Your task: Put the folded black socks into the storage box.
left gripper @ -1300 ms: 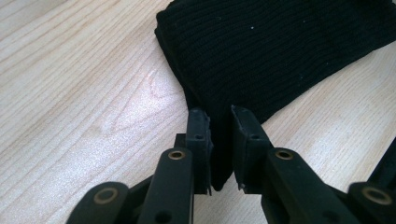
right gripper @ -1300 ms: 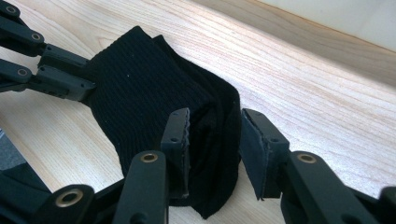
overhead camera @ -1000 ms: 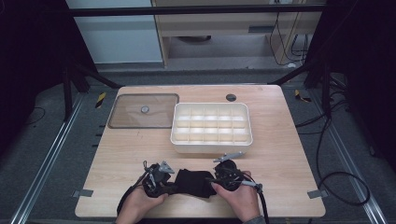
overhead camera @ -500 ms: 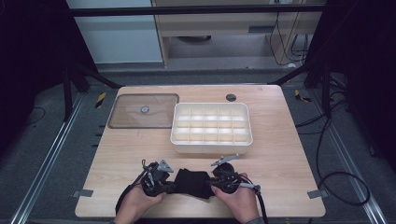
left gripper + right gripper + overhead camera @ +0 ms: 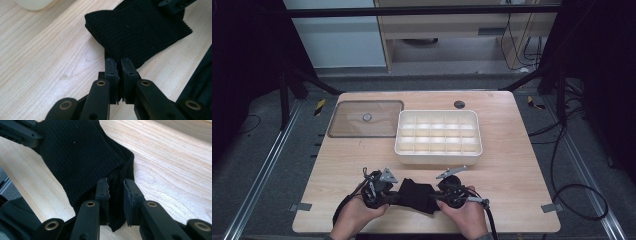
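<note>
High view, near edge first: both hands sit at the front of the wooden worktop (image 5: 512,200), and between them lies a black knitted cloth (image 5: 417,195), folded, flat on the wood. The left gripper (image 5: 388,192) has its jaws pressed nearly together on the cloth's left edge; in the left gripper view that pinch is plain, the pads clamped on a thin lip of the ribbed fabric (image 5: 140,32), with the other gripper's dark jaw lying over its far corner. Over to the right gripper (image 5: 443,196): its jaws have just been closing, and the right gripper view shows them drawn in on a thicker fold of the cloth (image 5: 80,157), fabric filling the gap between the pads. So the cloth is gripped at both ends, low against the worktop. Farther back, past the grippers, a white compartment tray (image 5: 439,136) stands in the middle of the worktop, its cells bare. Beside it to the left lies a clear lid (image 5: 366,119) with a small round knob. Beyond the tray, a dark round grommet (image 5: 459,104) near the far edge.
</note>
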`<state>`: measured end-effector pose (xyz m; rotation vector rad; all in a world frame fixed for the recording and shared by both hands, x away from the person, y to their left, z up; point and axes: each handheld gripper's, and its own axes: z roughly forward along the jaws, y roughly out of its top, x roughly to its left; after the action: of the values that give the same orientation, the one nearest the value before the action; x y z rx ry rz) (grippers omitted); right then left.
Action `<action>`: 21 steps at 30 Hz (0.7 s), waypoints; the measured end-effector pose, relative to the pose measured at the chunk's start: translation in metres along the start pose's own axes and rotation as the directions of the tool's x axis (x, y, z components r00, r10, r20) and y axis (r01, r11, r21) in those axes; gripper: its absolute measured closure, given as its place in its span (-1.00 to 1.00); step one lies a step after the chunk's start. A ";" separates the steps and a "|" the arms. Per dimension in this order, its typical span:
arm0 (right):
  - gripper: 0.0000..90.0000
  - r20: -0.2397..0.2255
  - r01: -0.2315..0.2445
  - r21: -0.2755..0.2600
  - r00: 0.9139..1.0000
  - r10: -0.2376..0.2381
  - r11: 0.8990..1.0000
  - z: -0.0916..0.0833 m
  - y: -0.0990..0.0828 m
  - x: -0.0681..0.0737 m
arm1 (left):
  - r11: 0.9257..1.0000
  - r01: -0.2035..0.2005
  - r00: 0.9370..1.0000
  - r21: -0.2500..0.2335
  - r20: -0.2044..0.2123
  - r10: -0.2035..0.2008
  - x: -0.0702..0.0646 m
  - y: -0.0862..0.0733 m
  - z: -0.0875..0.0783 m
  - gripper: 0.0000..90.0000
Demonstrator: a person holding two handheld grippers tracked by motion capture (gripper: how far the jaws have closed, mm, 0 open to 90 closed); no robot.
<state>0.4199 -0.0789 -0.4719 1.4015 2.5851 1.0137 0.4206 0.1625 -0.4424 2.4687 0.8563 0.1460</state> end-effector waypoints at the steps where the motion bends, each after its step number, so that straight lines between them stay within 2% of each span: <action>1: 0.69 -0.003 0.002 0.000 1.000 -0.002 1.000 0.000 0.000 0.000 | 1.000 -0.003 1.000 -0.001 0.000 0.003 -0.001 0.001 -0.001 0.89; 7: 0.69 -0.010 -0.003 -0.005 1.000 0.003 1.000 0.000 0.000 0.000 | 0.999 -0.031 1.000 -0.005 0.004 0.031 -0.006 0.008 -0.003 0.88; 8: 0.69 -0.012 -0.002 -0.010 1.000 0.002 1.000 0.000 0.000 0.000 | 0.999 -0.050 0.999 -0.008 -0.002 0.050 -0.005 0.011 -0.005 0.88; 9: 0.69 -0.015 -0.006 -0.007 1.000 0.006 1.000 0.000 0.000 0.001 | 0.999 -0.051 0.999 -0.008 -0.008 0.051 -0.005 0.013 -0.006 0.89; 11: 0.68 -0.021 -0.004 -0.015 1.000 0.003 1.000 0.001 0.001 0.002 | 0.998 -0.064 0.998 0.002 -0.025 0.064 -0.003 0.016 -0.008 0.89; 15: 0.68 -0.029 0.000 -0.021 1.000 0.000 1.000 0.003 0.002 0.004 | 0.996 -0.079 0.996 0.029 -0.033 0.080 0.000 0.021 -0.009 0.89; 21: 0.68 -0.032 0.007 -0.019 0.999 -0.007 1.000 0.004 0.002 0.006 | 0.996 -0.080 0.996 0.028 -0.031 0.081 0.001 0.021 -0.009 0.88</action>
<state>0.4190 -0.0711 -0.4727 1.3825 2.5941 1.0653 0.4305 0.1535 -0.4238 2.5332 0.7772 0.2051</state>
